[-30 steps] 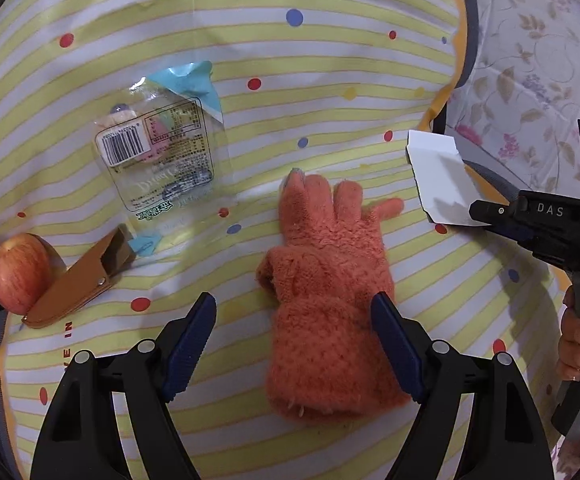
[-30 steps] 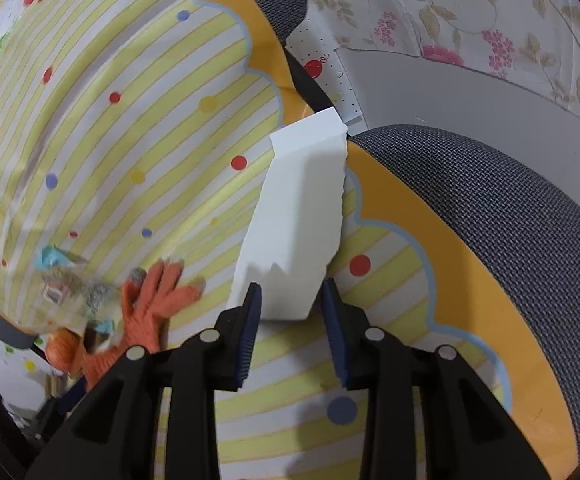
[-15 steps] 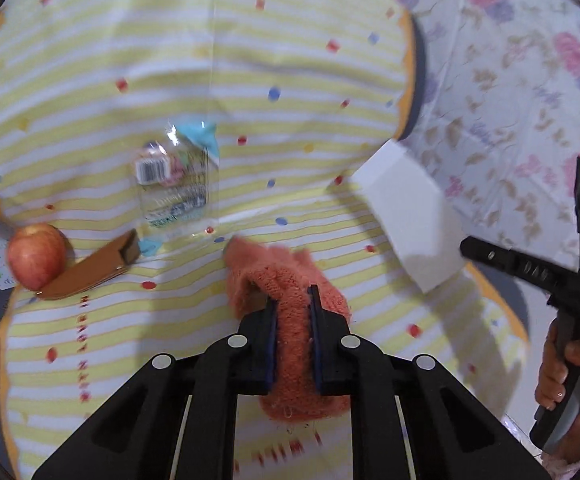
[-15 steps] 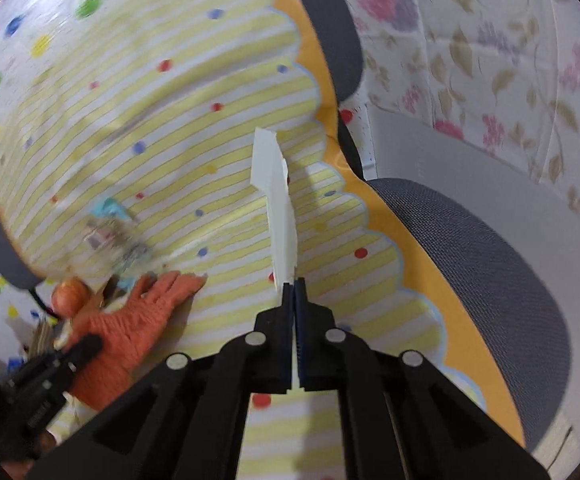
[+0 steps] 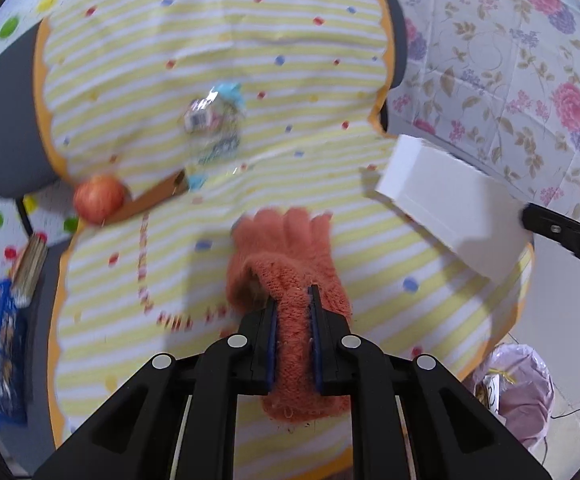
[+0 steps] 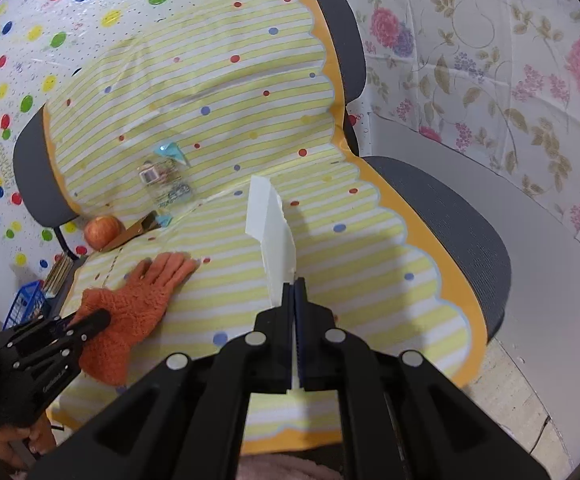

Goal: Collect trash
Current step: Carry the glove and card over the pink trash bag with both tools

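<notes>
The left gripper (image 5: 293, 300) is clamped on the cuff end of a fuzzy orange glove (image 5: 286, 264), its blue-padded fingers (image 5: 271, 344) pressed into the knit from both sides. The glove's soft, woolly body bunches up between them while its fingertips lie flat on the striped cloth (image 5: 218, 40), near the middle of the chair seat.

The right gripper (image 6: 293, 286) is pinched tight on a piece of white card (image 6: 270, 224), thin and stiff with a ragged torn edge, held upright on its edge above the seat. From the left wrist view the same card (image 5: 446, 204) shows its broad flat face, raised over the right edge of the cloth.

The cloth is glossy, yellow-and-white striped with coloured dots and a scalloped orange border, draped over a grey mesh chair (image 6: 450, 208). A crinkled clear plastic wrapper (image 6: 166, 184) with a barcode and blue torn corners lies where the back meets the seat. Towards the left edge sit a round red apple (image 6: 102, 230) and, touching it, a flat brown leather sheath (image 6: 134, 232). A blue plastic basket (image 6: 24, 306) stands beyond the left edge.

Both tools point forward and downward over the seat, the left one low beside the cloth.
</notes>
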Demonstrator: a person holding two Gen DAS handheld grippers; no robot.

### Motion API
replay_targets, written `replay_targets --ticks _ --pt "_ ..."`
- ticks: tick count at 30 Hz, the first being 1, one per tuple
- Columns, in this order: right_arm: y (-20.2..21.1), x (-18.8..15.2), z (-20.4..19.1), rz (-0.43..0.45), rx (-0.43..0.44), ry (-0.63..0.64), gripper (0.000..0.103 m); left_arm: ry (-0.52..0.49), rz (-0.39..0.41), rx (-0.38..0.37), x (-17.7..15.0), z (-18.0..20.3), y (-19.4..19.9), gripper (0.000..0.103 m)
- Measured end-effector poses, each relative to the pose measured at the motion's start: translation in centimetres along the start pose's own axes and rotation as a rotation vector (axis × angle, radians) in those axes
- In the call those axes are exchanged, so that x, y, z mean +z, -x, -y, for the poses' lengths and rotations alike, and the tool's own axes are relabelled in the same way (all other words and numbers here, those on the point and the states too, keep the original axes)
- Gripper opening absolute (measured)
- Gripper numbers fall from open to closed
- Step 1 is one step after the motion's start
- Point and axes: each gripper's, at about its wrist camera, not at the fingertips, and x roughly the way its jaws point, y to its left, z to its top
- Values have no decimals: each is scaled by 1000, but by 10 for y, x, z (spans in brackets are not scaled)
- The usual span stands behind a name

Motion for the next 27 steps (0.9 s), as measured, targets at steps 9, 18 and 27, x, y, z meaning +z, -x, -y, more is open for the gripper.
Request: replay_targets --ticks 9,18,27 --pt "41 -23 -1 33 -4 4 2 43 -7 99 -24 -23 10 14" --pt "68 -25 -3 75 8 2 2 0 137 -23 -6 5 66 14" --pt "71 -24 -16 66 71 4 2 -24 149 -161 -9 31 92 14"
